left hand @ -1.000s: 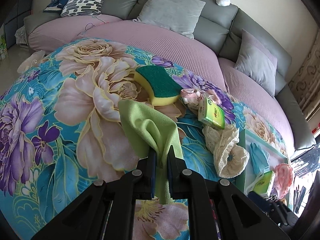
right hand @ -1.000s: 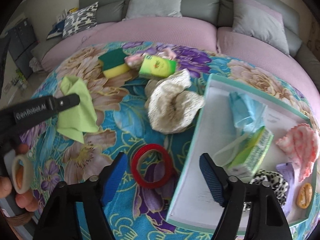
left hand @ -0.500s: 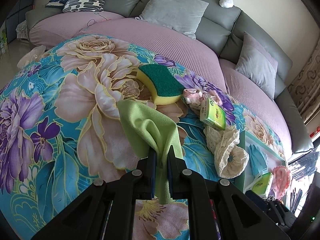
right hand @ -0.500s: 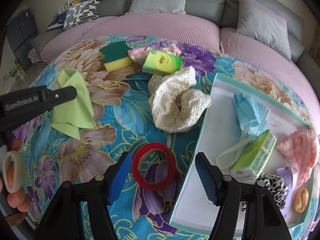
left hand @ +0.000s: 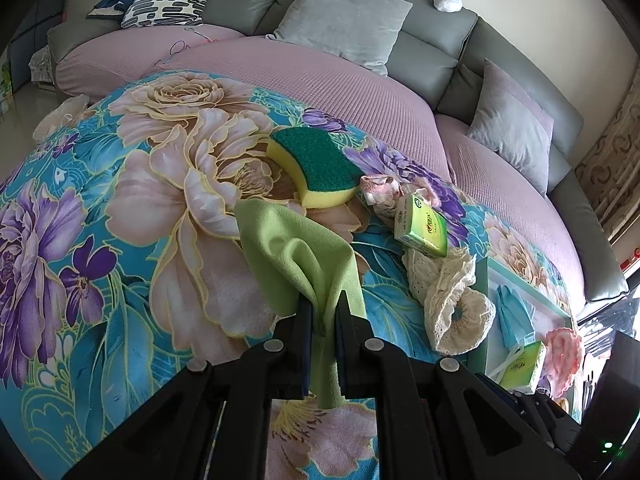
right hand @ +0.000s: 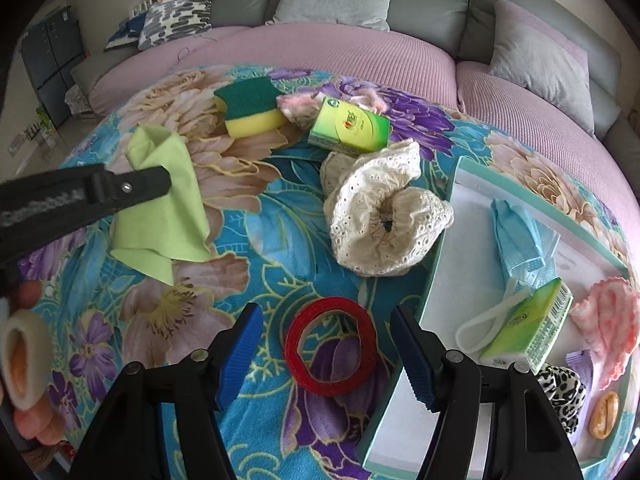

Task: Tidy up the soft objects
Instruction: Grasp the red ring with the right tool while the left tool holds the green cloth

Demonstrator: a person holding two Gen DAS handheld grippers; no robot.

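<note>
My left gripper (left hand: 322,310) is shut on a light green cloth (left hand: 296,256), which hangs from its jaws above the flowered tablecloth; the right wrist view shows that cloth (right hand: 168,208) held up at the left. My right gripper (right hand: 326,320) stands open, jaws on either side of a red ring (right hand: 331,347) lying flat on the cloth, pads apart from it. A cream lace piece (right hand: 380,220), a green tissue pack (right hand: 350,128), a yellow-green sponge (right hand: 250,110) and a pink scrap (right hand: 296,104) lie farther back.
A mint-rimmed white tray (right hand: 448,208) at the right holds a blue mask (right hand: 516,232), a tissue pack (right hand: 528,324), a pink cloth (right hand: 608,312) and a leopard scrunchie (right hand: 560,392). A grey and pink sofa (right hand: 320,48) with cushions curves behind the table. A person's fingers (right hand: 28,360) show at the left edge.
The right gripper's jaws have narrowed slightly around the red ring and it has rolled a little. The left gripper keeps still with the green cloth.
</note>
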